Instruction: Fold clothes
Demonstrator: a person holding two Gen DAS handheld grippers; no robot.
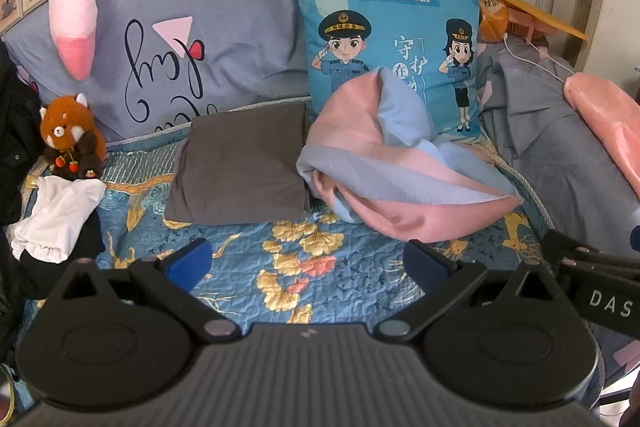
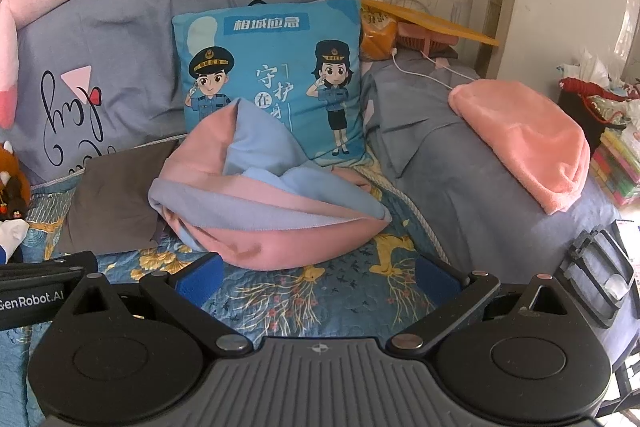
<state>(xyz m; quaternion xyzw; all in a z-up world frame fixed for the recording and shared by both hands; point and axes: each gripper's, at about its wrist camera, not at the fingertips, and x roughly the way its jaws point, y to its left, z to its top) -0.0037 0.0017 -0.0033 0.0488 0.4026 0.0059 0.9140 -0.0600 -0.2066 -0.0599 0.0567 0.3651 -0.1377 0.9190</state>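
Note:
A crumpled pink, light-blue and grey garment (image 1: 384, 167) (image 2: 272, 199) lies heaped on the blue floral quilt (image 1: 308, 267) (image 2: 320, 291), leaning on a blue cartoon cushion (image 1: 384, 39) (image 2: 272, 75). Left of it lies a folded dark grey cloth (image 1: 240, 167) (image 2: 116, 199). A white and black garment (image 1: 56, 223) is bunched at the quilt's left edge. My left gripper (image 1: 306, 261) is open above bare quilt, short of the heap. My right gripper (image 2: 320, 275) is open too, just in front of the heap's lower edge. Neither holds anything.
A grey-blue duvet (image 1: 200, 39) is piled at the back with a pink plush toy (image 1: 76, 19) on it. A small red-panda plush (image 1: 68, 135) sits left. A folded salmon towel (image 2: 532, 143) rests on grey bedding at right; boxes and a bag (image 2: 600, 115) stand beyond.

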